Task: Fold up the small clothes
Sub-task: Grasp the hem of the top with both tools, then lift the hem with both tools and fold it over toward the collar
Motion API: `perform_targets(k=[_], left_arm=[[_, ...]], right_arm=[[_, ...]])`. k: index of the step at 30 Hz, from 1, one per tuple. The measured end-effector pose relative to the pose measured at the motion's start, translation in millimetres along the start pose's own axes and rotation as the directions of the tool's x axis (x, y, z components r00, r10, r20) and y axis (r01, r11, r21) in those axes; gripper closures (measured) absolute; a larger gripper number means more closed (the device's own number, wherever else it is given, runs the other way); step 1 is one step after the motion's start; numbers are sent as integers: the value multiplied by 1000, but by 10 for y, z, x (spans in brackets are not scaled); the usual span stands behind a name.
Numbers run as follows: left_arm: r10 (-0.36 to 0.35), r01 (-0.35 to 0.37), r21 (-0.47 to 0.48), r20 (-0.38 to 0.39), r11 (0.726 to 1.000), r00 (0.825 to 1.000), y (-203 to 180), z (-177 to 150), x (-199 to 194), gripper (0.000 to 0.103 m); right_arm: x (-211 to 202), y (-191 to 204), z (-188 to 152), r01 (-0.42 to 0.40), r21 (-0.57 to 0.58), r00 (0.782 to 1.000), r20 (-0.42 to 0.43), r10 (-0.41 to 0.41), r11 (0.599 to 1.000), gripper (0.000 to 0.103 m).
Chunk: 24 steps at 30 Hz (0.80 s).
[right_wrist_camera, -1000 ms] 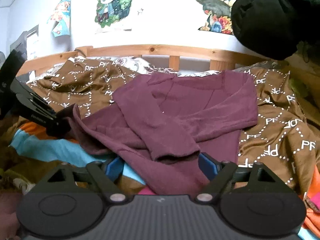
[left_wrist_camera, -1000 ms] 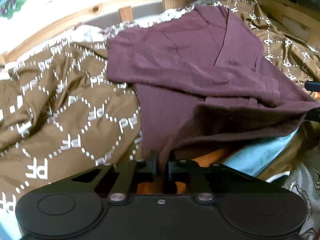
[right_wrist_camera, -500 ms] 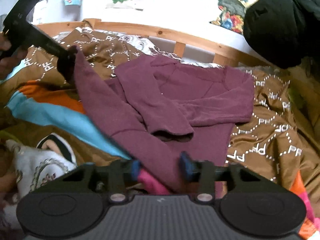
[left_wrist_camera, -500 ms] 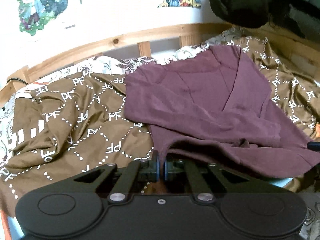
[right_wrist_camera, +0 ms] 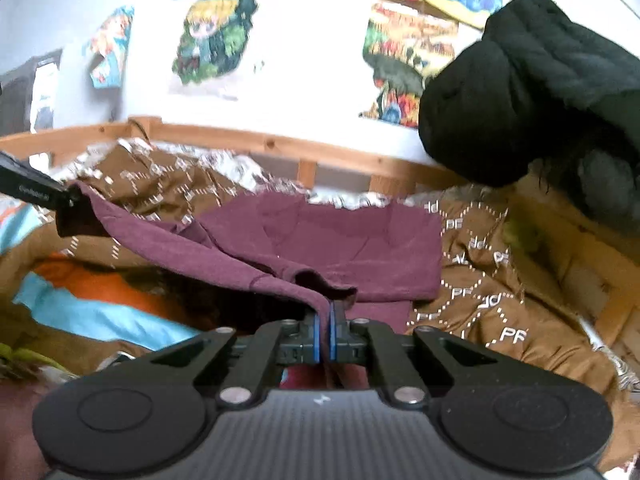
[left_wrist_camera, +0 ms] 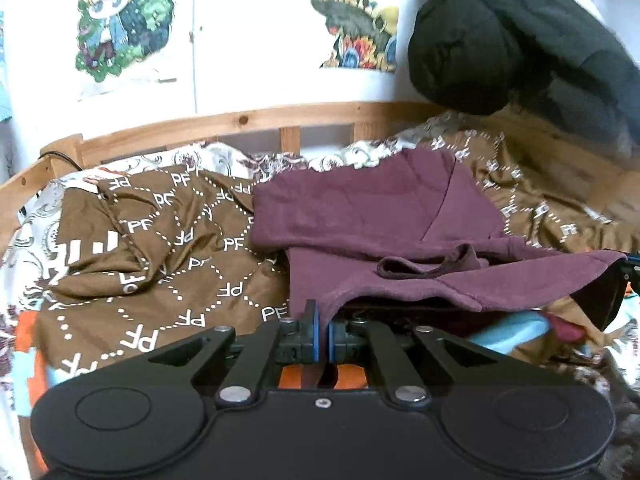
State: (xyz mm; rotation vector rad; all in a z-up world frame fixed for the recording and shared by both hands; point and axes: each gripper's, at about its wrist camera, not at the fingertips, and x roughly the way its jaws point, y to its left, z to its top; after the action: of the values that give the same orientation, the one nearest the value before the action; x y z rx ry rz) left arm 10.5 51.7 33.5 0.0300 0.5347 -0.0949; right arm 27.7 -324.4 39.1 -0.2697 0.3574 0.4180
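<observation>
Claws left and right both clamp maroon shirt.

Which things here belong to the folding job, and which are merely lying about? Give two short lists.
Part of the job:
- maroon top, bottom hem lifted
- left gripper, shut on the hem
- right gripper, shut on the hem

Lying about:
- brown patterned blanket
- black garment hanging at the wall
- posters
- wooden bed rail
</observation>
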Motion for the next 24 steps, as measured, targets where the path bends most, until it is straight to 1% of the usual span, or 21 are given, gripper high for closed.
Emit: perform_targets(k=[3,7,9,12,14,17,21,24], left_arm=[[-31,30,21,9,999,999,53,4,-332,100],[-82,83,48,-18,995,996,89,45,-700,100],[-102,103,56,-18,993,995,91,112,-856,100],[-122,122,60,-7,991,993,94,308,-940,100],[-110,111,73,-15,991,994,77,491,-840,100],[-52,55,108,-34,993,998,23,801,-531,99],[26,-14,158,-73,987,997,-9,1203,62,99],[76,-59,219,-72,974,994,-21,1422,636,99]], right_arm=[[-308,43,80,-30,-20,999,13,30,999,98],[-698,42,181,-106,-25,994,-14,106,994,98],[-871,13,263,-150,-8,988,-34,150,989,98],[-1016,-32,409,-157,-31,988,-15,156,987,98],[-971,-93,540,-155,-37,988,-1,155,987,98],[-695,-151,715,-121,-105,992,25,124,987,98],[-91,-306,979,-82,-149,995,45,90,985,98],[517,-484,1124,-65,-170,996,53,75,983,98]])
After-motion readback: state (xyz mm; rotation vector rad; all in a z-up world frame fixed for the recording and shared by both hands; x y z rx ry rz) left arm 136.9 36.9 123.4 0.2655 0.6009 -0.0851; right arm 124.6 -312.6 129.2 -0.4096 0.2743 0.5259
